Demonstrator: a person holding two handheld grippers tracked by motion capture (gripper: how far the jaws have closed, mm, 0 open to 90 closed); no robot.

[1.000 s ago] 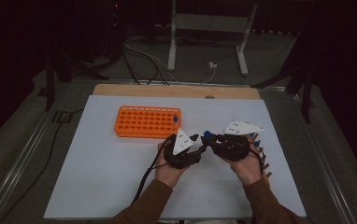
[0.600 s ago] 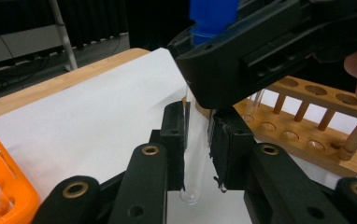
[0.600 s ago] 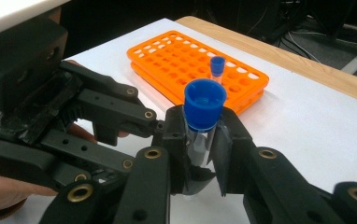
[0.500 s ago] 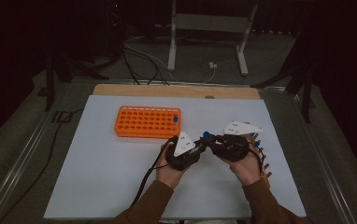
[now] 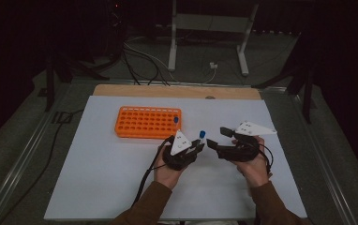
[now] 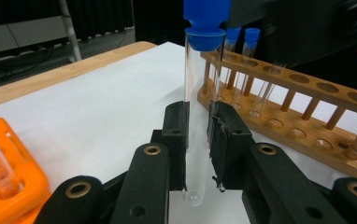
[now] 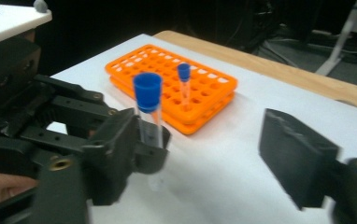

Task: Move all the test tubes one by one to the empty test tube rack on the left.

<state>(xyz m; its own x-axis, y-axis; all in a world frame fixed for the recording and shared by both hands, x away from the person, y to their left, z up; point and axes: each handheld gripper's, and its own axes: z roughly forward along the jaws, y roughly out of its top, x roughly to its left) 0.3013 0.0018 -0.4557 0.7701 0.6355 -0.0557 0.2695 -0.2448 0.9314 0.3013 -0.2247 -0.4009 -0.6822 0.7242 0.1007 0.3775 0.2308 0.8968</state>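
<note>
Handover done: left gripper point(image 5: 197, 148) clamps capped tube point(image 6: 201, 112) just right of orange rack point(image 5: 148, 123); right gripper point(image 5: 216, 139) just opened, empty; racking remains.

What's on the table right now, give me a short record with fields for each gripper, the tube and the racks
left gripper: shut on the test tube
test tube: clear, blue cap, upright between the pads
right gripper: jaws apart, just opened, nothing between them
orange rack: one blue-capped tube standing near its right end
wooden rack: seen from the left gripper view, holds blue-capped tubes
table: white sheet
</note>
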